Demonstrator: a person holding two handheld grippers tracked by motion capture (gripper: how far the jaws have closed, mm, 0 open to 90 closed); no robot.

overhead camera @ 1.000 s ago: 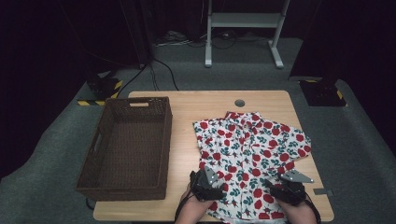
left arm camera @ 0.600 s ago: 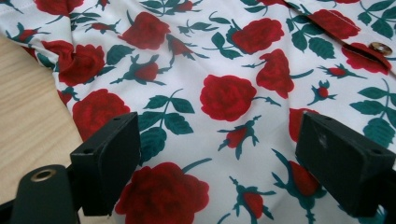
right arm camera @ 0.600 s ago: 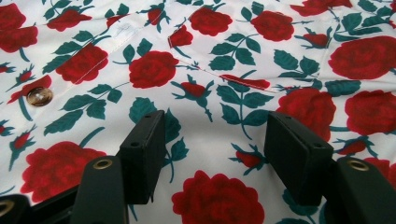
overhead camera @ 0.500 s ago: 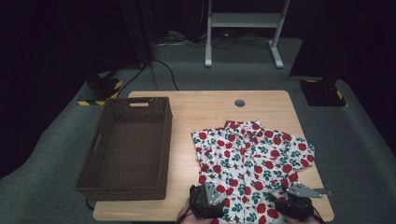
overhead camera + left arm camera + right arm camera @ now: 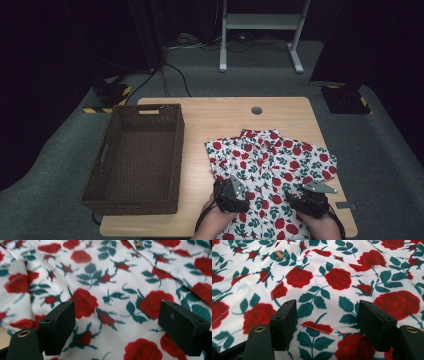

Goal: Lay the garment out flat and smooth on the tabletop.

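A wooden table (image 5: pixel 225 120) stands on grey carpet in a dark room, seen from above. On its left half, at about nine o'clock from the table's middle, sits a large dark wicker basket (image 5: pixel 177 150) with nothing visible inside it. On the right half, from about three o'clock down to five o'clock, lies a white shirt (image 5: pixel 280 155) printed with red roses and green leaves; it is spread fairly flat but a little crooked, with some creases, and its lower part hangs over the near edge of the table. Two hands come in at six o'clock, each holding a pair of black tongs. The left gripper (image 5: pixel 231 196) rests over the shirt's near left part, and the right gripper (image 5: pixel 307 199) over its near right part, the two well apart from each other. In the left gripper view, the left tongs stand spread wide with the rose fabric lying flat and loose between them, nothing pinched. In the right gripper view, the right tongs are likewise spread wide over the cloth, near a stitched seam, with a small brown button (image 5: pixel 279 254) at about eleven o'clock beyond them. Judging from this, the work is at an early stage: the shirt is laid out on the table, no fold is visible yet, neither gripper has hold of the cloth, and the basket waits unfilled, so gripping, folding and putting away all seem to remain.
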